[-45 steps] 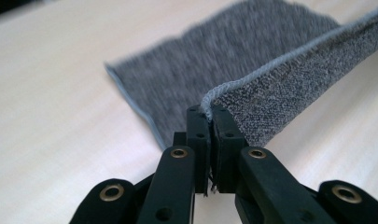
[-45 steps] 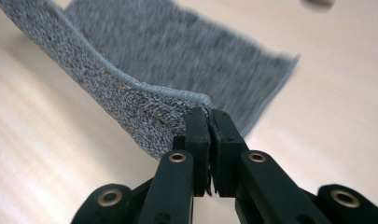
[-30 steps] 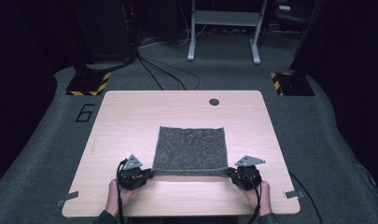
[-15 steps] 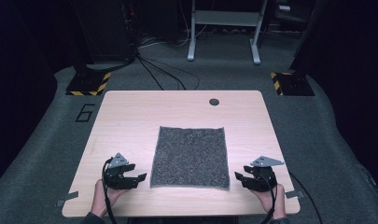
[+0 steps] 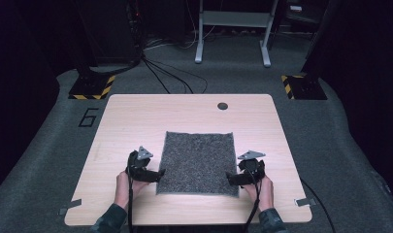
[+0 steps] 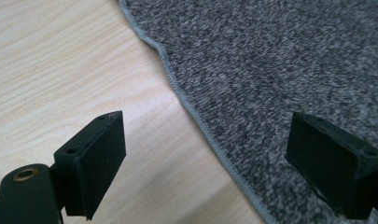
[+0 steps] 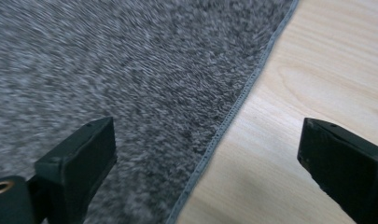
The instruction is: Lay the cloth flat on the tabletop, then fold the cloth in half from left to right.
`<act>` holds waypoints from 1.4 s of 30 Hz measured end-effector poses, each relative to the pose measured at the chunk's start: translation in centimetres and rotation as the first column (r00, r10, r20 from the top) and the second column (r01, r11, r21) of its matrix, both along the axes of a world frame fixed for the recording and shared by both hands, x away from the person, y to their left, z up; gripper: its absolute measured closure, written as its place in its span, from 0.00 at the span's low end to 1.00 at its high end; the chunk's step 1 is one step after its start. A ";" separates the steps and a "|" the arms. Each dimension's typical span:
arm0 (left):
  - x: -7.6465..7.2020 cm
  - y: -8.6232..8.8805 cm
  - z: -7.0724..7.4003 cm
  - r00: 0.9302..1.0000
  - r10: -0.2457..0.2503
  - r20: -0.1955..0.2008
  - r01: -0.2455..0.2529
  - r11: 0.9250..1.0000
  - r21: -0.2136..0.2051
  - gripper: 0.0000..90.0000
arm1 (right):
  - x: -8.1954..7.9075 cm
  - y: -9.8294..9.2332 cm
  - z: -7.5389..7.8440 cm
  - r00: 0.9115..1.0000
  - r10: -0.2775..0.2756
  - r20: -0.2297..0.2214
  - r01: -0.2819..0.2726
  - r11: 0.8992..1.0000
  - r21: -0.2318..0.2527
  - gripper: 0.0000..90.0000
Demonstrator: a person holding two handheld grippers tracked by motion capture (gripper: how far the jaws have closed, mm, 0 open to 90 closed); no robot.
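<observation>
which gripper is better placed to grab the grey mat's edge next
Roughly even, slightly the left gripper: its open jaws straddle the grey mat hem. The right gripper is open too, its view blurred.

Light wooden table [image 5: 136,116], grey carpet square [image 5: 198,160] lying flat

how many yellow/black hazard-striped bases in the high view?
2. One hazard-striped base sits on the floor off the table's far-left corner, the other off its far-right corner. More may be hidden in the dark surround.
</observation>
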State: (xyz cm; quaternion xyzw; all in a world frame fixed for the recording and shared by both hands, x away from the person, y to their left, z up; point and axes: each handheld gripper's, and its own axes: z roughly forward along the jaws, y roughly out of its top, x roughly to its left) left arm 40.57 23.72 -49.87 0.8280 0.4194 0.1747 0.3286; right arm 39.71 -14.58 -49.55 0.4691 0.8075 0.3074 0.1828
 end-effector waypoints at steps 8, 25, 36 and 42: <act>-0.5 -1.5 -1.6 1.000 0.019 -0.022 -0.016 0.993 0.113 0.13 | 1.2 0.3 -1.8 0.999 0.001 -0.038 -0.003 0.998 -0.055 0.04; -2.1 -1.7 -2.0 0.999 0.051 -0.004 -0.051 0.996 0.070 0.13 | 1.9 -1.3 -2.7 0.999 0.039 -0.036 -0.040 0.999 -0.009 0.00; -1.2 -0.1 -0.1 0.998 0.067 0.014 -0.067 0.998 0.010 0.09 | 1.1 -1.0 -1.4 0.999 0.032 -0.012 -0.032 0.999 0.021 0.00; 0.9 1.1 0.9 0.997 0.079 -0.016 -0.080 0.995 -0.059 0.08 | -0.1 1.2 0.4 0.996 0.091 0.013 -0.091 0.995 0.041 0.01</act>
